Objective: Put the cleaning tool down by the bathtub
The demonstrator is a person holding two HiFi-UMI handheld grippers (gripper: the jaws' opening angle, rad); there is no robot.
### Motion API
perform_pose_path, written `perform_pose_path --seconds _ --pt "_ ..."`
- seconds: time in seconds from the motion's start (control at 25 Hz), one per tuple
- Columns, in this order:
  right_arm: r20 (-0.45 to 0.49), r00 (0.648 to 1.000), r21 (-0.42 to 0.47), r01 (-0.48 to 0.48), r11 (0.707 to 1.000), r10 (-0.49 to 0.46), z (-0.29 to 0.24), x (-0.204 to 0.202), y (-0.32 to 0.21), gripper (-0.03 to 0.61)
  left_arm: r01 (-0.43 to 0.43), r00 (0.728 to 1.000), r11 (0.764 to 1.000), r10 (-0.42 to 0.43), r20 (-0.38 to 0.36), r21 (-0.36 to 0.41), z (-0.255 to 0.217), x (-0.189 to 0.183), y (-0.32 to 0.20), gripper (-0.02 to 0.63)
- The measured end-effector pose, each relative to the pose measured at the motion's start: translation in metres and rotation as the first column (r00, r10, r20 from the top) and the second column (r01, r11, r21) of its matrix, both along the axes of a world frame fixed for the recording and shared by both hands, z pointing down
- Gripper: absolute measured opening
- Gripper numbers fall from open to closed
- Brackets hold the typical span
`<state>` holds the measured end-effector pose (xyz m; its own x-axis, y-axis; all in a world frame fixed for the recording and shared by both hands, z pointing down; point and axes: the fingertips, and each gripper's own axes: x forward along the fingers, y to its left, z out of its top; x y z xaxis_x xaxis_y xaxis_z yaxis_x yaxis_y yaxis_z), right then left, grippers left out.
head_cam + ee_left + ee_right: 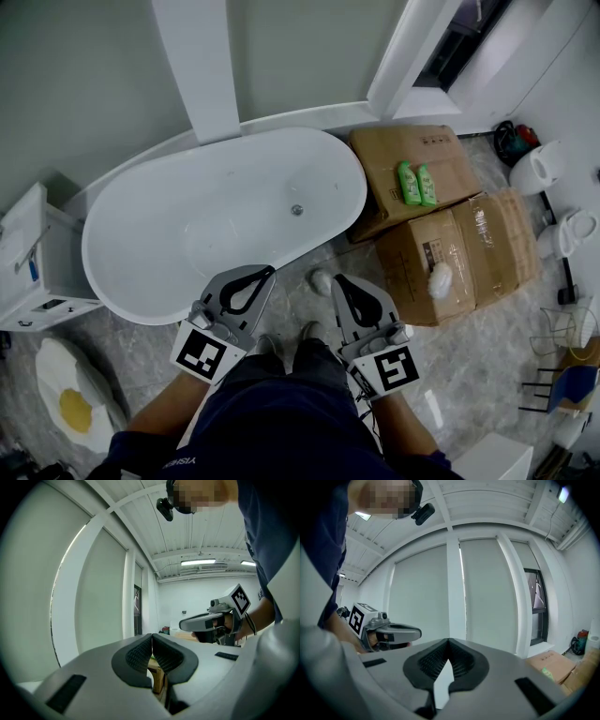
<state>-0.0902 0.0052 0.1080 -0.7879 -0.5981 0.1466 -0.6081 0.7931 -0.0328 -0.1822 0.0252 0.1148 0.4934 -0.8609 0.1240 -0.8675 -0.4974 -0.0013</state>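
Note:
A white oval bathtub (141, 220) fills the middle of the head view. A small white object (322, 279) lies on the marble floor just by the tub's near right end; I cannot tell what it is. Another white fluffy object (438, 278) rests on a cardboard box (487, 253). My left gripper (265, 272) hovers over the tub's near rim, shut and empty; its pads (140, 654) meet. My right gripper (339, 279) hangs beside the small white object, also shut with nothing in it, pads (461, 660) touching at the tip.
A second cardboard box (450, 159) with two green bottles (417, 183) stands right of the tub. A toilet (33, 267) and an egg-shaped mat (70, 398) are at the left. White jugs (536, 167) and a wire rack (553, 380) crowd the right edge.

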Motion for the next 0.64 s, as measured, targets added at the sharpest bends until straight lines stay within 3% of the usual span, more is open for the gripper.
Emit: perform_pose_path --seconds 0.64 --pt "-0.022 1.0 -0.031 -0.001 1.0 0.0 0.009 -0.015 0.007 0.003 -0.004 1.0 1.0 0.004 -0.004 -0.004 0.003 -0.011 0.008 0.031"
